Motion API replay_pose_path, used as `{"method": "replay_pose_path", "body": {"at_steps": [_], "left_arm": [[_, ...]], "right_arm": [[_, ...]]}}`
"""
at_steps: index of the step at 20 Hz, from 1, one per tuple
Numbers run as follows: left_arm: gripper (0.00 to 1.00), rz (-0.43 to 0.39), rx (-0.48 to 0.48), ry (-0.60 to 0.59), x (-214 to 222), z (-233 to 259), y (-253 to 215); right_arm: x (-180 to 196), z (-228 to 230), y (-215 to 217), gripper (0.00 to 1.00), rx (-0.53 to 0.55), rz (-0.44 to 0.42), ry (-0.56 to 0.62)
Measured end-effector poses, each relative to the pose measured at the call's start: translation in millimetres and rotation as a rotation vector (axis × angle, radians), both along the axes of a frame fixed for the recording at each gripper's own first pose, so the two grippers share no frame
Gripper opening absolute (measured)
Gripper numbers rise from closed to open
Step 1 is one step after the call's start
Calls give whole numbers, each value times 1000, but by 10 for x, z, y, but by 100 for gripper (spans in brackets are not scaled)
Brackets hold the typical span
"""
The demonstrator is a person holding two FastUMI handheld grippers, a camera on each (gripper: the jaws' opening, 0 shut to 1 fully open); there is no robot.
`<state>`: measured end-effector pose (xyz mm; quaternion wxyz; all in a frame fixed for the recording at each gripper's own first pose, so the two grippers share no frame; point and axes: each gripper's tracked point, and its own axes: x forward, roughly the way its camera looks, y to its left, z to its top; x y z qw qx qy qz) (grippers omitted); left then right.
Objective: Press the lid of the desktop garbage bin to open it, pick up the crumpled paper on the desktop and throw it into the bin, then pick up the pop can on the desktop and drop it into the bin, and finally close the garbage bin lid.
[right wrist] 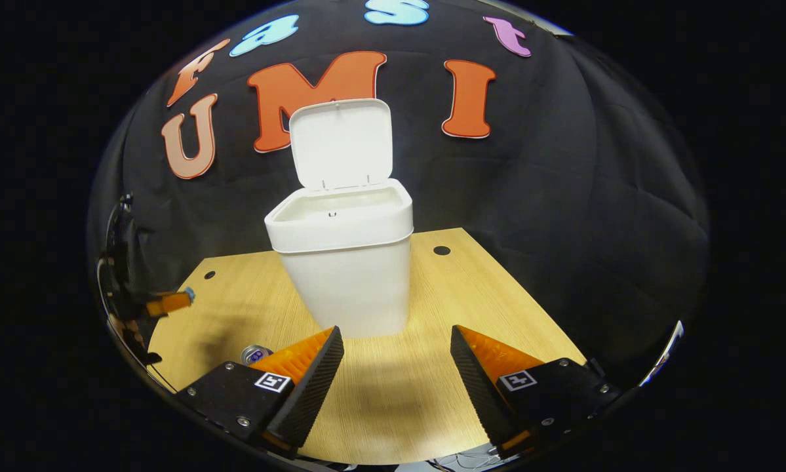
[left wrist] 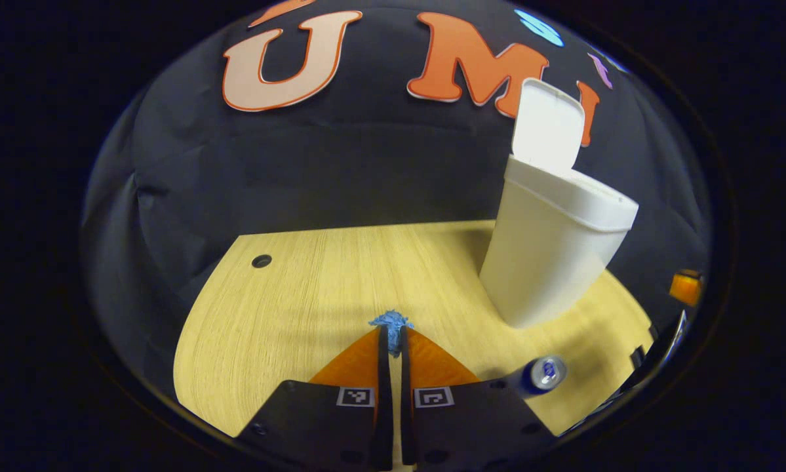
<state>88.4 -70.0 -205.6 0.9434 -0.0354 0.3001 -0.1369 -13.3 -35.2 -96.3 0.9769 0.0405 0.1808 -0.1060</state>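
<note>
The white desktop bin [left wrist: 556, 246] [right wrist: 347, 262] stands on the wooden desk with its lid [left wrist: 549, 124] [right wrist: 340, 144] swung up and open. My left gripper [left wrist: 393, 335] is shut on the blue crumpled paper [left wrist: 391, 322], which pokes out past its fingertips, raised above the desk. In the right gripper view the left gripper [right wrist: 170, 301] appears at the far left, with a bit of blue at its tip. The pop can [left wrist: 543, 373] [right wrist: 255, 354] lies on the desk in front of the bin. My right gripper [right wrist: 396, 341] hangs open before the bin, nothing between its fingers.
The desk [left wrist: 288, 314] [right wrist: 393, 393] has a cable hole [left wrist: 261, 261] near its far left corner and another [right wrist: 442, 250] behind the bin on the right. Black cloth walls close in behind and at the sides.
</note>
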Motion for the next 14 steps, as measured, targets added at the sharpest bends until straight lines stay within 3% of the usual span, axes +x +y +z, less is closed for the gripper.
{"method": "replay_pose_path", "body": {"at_steps": [4, 5, 6, 10, 14], "left_arm": [[8, -31, -14, -63, 442, 647, -174], [8, -49, -14, -80, 361, 430, -312], [8, -65, -17, -92, 532, 750, -361], [8, -142, -44, -136, 718, 1085, -815], [8, -234, -55, -202, 827, 1457, -1318]], "right_arm": [[-10, 92, -95, 100, -39, -3, -18], [-2, 112, -137, 100, -42, -7, -25], [4, 119, -164, 100, -36, -9, -27], [-26, 4, -233, 100, 38, -24, -2], [-92, -50, -393, 100, 24, -53, 16]]}}
